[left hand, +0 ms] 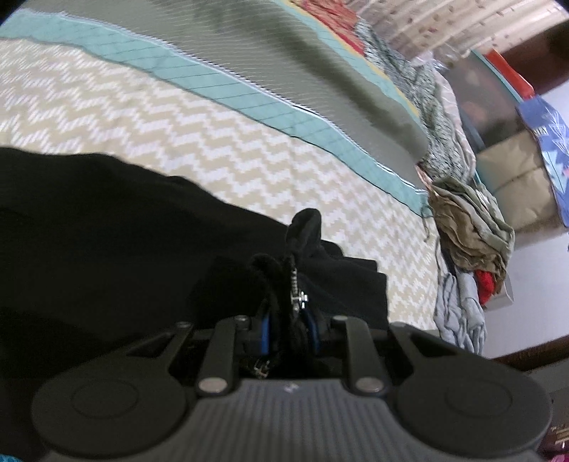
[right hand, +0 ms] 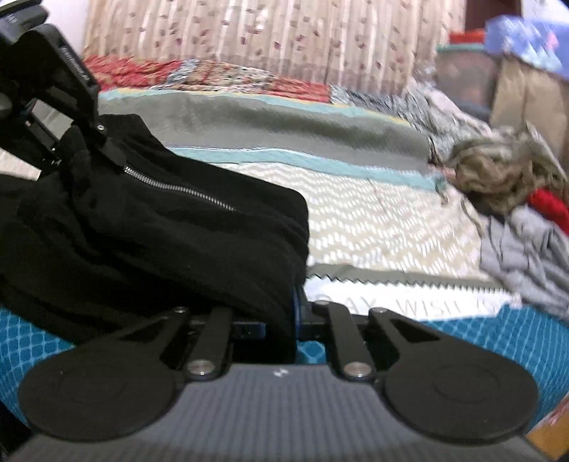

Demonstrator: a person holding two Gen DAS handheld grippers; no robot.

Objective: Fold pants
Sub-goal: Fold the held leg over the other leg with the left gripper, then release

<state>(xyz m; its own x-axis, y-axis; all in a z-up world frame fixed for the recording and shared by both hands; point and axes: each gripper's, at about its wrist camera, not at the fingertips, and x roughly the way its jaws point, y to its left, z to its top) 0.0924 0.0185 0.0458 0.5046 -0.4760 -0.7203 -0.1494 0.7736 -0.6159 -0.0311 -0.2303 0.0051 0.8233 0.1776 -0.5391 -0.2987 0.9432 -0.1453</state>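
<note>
Black pants (right hand: 153, 227), soft and matte with a silver zipper (right hand: 177, 188) running along the top fold, lie bunched on a bed at the near left of both tongs. The left tongs (left hand: 286, 320) are pressed together on a gathered wad of the black cloth beside the zipper pull (left hand: 297, 296). The right tongs (right hand: 281, 320) pinch the thick folded edge of the same pants, their blue pads half buried in fabric. Ahead of the tongs stretches a bedcover (left hand: 199, 128) in a beige and white zigzag weave, flat and free of things, bordered by a teal band (left hand: 227, 89) and a smooth olive stripe. To the far right, at the bed's edge, sits a crumpled heap of olive, grey and red clothes (right hand: 512, 184); a patterned curtain (right hand: 284, 32) hangs behind
</note>
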